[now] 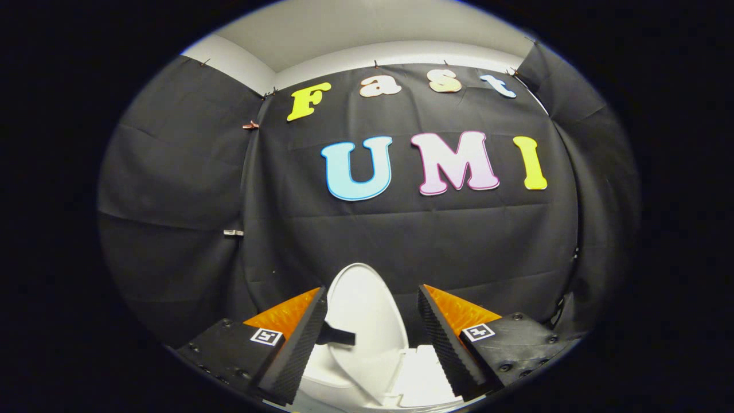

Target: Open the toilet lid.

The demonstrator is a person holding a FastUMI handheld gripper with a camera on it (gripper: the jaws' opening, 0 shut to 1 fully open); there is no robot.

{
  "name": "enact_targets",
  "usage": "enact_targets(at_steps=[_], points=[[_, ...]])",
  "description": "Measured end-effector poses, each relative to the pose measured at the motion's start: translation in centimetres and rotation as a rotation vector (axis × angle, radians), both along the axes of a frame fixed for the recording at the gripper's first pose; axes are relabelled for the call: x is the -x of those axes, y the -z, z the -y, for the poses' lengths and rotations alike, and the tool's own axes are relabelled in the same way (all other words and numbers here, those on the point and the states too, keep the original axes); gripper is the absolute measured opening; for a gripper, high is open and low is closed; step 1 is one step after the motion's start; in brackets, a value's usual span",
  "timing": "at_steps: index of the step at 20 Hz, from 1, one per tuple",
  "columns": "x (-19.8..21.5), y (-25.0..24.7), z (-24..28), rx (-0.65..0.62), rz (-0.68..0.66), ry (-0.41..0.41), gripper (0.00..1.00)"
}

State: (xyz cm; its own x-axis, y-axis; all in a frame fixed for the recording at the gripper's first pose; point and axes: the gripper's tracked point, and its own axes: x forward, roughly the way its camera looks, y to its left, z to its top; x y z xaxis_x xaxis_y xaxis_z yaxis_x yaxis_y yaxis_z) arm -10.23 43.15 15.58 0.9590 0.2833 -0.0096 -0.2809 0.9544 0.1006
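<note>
Toilet lid [361, 312] lower part hidden behind the jaws

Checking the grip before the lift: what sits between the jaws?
In the gripper view, the raised white lid stands between the open jaws of the gripper, nearer one finger, with a dark strap on it.

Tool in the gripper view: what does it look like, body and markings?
The tool has two wedge-shaped fingers with finely ribbed inner faces. Each sits on a dark block fastened with small screws and carries a small square black-and-white marker. No cable or sleeve can be seen on it.
</note>
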Motion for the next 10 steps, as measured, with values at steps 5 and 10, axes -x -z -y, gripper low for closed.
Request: enact_targets(at_steps=[5,10], points=[[-3.0,-1.1,7.9,0.035,0.078,0.056,0.98],[-5.3,-0.2,16.2,0.069,0.102,0.127,0.97]])
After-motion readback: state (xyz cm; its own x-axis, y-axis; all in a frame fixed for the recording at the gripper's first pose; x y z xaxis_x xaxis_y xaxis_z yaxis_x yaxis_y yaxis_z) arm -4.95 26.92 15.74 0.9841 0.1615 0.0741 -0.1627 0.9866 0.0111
